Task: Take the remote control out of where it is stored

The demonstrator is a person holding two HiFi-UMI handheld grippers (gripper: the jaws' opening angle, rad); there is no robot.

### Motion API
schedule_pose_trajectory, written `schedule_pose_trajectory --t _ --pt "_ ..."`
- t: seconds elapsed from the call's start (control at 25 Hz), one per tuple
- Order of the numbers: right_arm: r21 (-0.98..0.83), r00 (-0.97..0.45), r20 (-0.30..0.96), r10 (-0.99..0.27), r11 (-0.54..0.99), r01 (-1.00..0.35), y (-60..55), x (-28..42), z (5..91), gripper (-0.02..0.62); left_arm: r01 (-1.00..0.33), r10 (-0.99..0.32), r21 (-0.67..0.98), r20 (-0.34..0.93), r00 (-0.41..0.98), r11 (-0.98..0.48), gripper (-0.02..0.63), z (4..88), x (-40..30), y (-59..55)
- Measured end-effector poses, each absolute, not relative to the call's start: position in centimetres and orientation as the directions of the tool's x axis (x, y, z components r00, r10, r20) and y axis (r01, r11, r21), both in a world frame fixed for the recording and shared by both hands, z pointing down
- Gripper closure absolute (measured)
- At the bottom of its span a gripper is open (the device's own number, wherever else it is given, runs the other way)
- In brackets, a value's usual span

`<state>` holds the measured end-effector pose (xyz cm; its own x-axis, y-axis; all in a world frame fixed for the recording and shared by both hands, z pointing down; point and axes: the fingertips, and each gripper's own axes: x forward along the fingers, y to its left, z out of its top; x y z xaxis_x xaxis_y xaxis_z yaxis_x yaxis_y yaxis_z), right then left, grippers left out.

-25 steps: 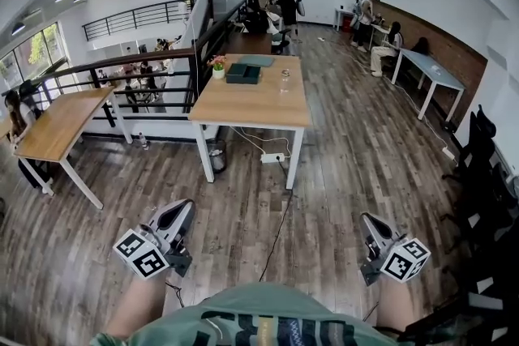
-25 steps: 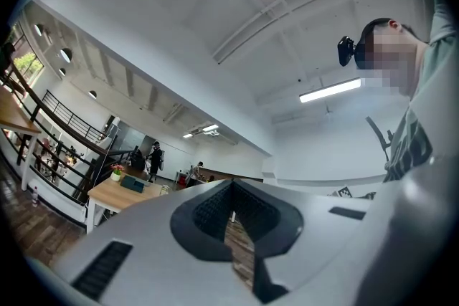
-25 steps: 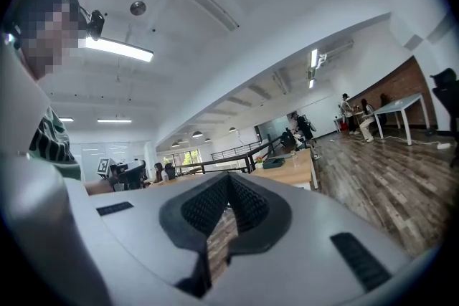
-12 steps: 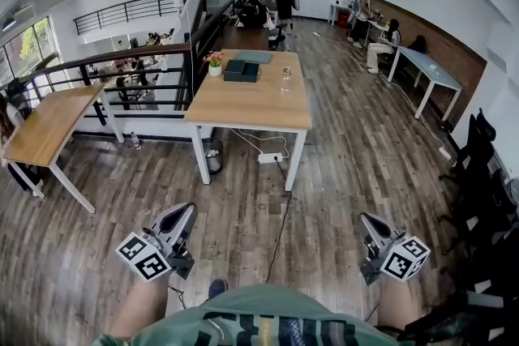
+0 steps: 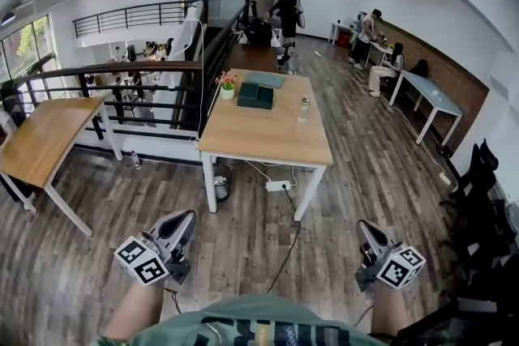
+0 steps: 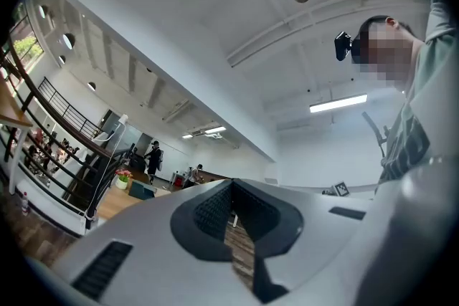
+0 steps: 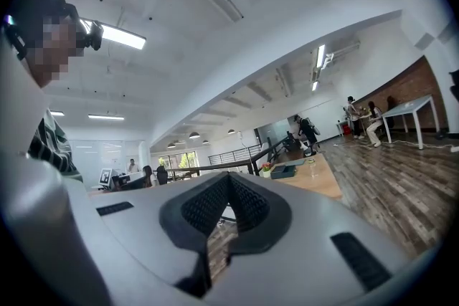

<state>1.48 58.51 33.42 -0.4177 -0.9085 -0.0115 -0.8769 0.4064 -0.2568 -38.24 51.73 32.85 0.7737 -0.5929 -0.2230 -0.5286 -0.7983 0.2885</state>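
Since one second ago: nearer to the table (image 5: 268,134), now larger in the head view and shifted right of centre; second table (image 5: 45,138) at left slid toward the frame edge; left gripper (image 5: 188,216) and right gripper (image 5: 363,227) carried along in the same low pose at the bottom of the frame. Left gripper: fully closed, ribbed dark pads pressed together, nothing between them. Right gripper: likewise closed tip to tip in its own view, holding nothing. Shells of smooth grey plastic tapering to a wedge, each backed by a white cube (image 5: 142,262) with black square markers. Table: rectangular light wood top on white square legs. At its far end: a low, dark, rectangular box (image 5: 256,95); a flat grey-green pad (image 5: 266,80) behind it; a small white pot of pink flowers (image 5: 228,92) to its left; a clear glass (image 5: 305,103) to its right. Under the table: a round bin (image 5: 220,182), a white power strip (image 5: 277,185), and a thin black cable (image 5: 284,243) trailing over the grey-brown plank floor (image 5: 365,174). Black metal railing (image 5: 122,73) beside the table. Remote control: not made out in any view; held by neither gripper.
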Motion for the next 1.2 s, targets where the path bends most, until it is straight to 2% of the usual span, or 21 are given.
schedule_pose_trajectory --t 0.32,0.64,0.88,1.2 --pt "-0.247 -0.437 0.022 -0.899 0.419 -0.874 50.7 -4.2 33.7 0.595 -0.525 -0.602 0.333 -0.2 0.773 -0.784 0.618 35.3 -43.4 44.4" --pt "-0.25 -0.482 0.041 -0.875 0.458 -0.853 43.8 -4.5 34.5 0.595 -0.548 -0.633 0.363 -0.173 0.755 -0.753 0.618 37.2 -43.6 39.5" --pt "-0.279 -0.545 0.001 -0.839 0.523 -0.805 37.4 -0.4 35.7 0.595 -0.619 -0.686 0.324 -0.158 0.71 -0.715 0.618 36.6 -40.1 36.0" --pt "-0.251 -0.639 -0.031 -0.768 0.625 -0.739 27.6 9.5 34.9 0.595 -0.696 -0.754 0.301 -0.157 0.638 -0.652 0.618 34.3 -30.1 30.4"
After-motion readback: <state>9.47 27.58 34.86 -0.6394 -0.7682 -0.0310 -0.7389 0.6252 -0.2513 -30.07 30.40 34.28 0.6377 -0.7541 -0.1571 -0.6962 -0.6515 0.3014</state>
